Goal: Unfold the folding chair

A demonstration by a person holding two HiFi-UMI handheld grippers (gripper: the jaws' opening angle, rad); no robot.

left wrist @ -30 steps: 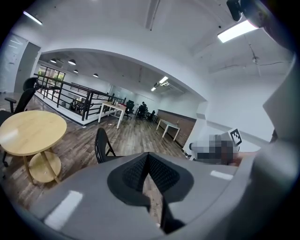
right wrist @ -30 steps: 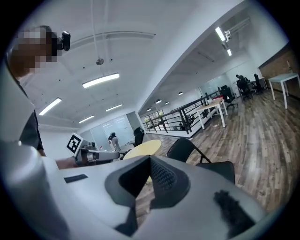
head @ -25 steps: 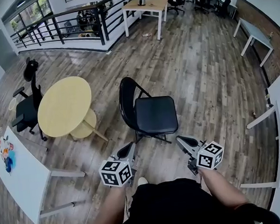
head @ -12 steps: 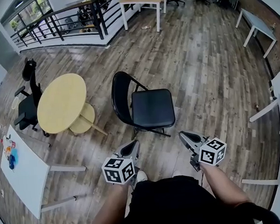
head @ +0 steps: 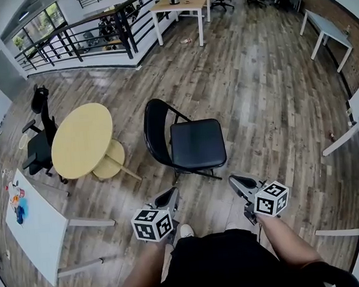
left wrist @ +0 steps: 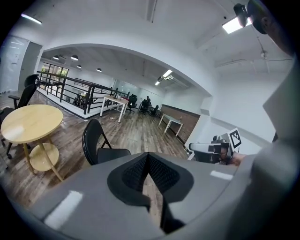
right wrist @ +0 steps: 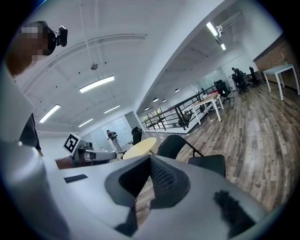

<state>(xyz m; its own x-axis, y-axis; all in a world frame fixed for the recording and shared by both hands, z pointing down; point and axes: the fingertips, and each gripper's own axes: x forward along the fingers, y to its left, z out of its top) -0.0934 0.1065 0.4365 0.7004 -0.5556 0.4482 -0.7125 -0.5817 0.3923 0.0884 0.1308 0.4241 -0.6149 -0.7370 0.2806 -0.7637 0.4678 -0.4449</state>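
Observation:
A black folding chair [head: 197, 146] stands opened out on the wooden floor, seat flat and backrest to the left. My left gripper [head: 173, 193] is held low in front of it, apart from the chair, shut and empty. Level with it on the right is my right gripper [head: 233, 181], also shut with nothing in it. In the left gripper view the chair [left wrist: 96, 143] stands beyond the shut left gripper [left wrist: 149, 157], and the right gripper [left wrist: 211, 149] shows at the right. The right gripper view shows the chair [right wrist: 206, 164] past the shut right gripper [right wrist: 151, 161].
A round yellow table [head: 83, 140] stands left of the chair, with a black office chair [head: 38, 138] behind it. A white table [head: 34, 225] is at the near left. A black railing [head: 96, 32] and a wooden table [head: 178, 7] lie farther off, and white tables [head: 325, 32] at the right.
Both grippers have drawn back a little from the chair, toward the person. Their jaws stay shut and the chair stands as before.

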